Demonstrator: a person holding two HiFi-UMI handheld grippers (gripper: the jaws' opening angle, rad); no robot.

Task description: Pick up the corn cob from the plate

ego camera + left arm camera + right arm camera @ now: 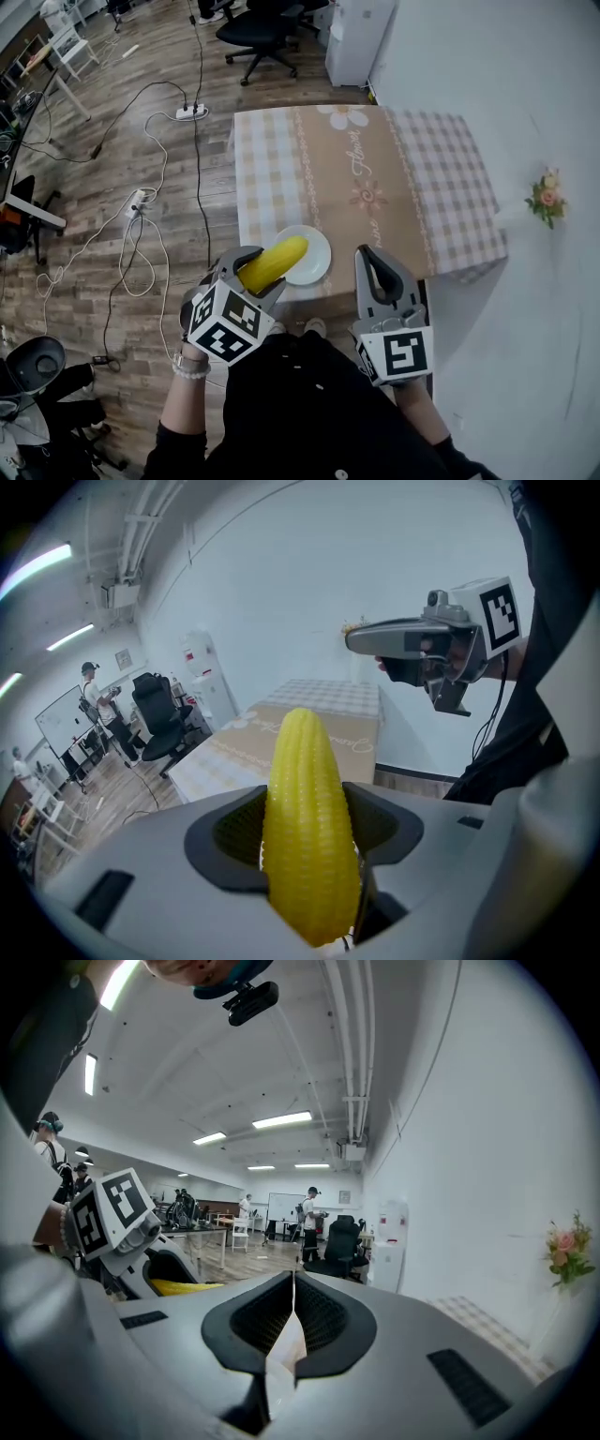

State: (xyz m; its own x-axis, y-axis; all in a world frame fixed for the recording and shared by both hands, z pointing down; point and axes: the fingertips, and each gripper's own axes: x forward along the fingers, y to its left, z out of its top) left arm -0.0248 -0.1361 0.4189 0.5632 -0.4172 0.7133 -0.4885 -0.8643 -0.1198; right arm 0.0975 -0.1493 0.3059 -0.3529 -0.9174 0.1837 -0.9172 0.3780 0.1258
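1. The left hand-held gripper (pixel 255 267) is clamped tight on the corn cob (pixel 275 260), with the jaws squeezing its lower half and the tip poking out toward 2 o'clock.
2. The cob looks clear of the white plate (pixel 317 264), hanging over the plate's 9 o'clock edge near the front of the tabletop (pixel 356 159).
3. The right hand-held gripper (pixel 373 265) sits at 3 o'clock of the plate, jaws pressed together on nothing.
4. I'd call the pick basically done. The next bit just needs a steady squeeze so the cob doesn't slip.

Left gripper (pixel 259 272) clamps the corn cob (pixel 279 257); right gripper (pixel 368 259), jaws together, hovers alongside.
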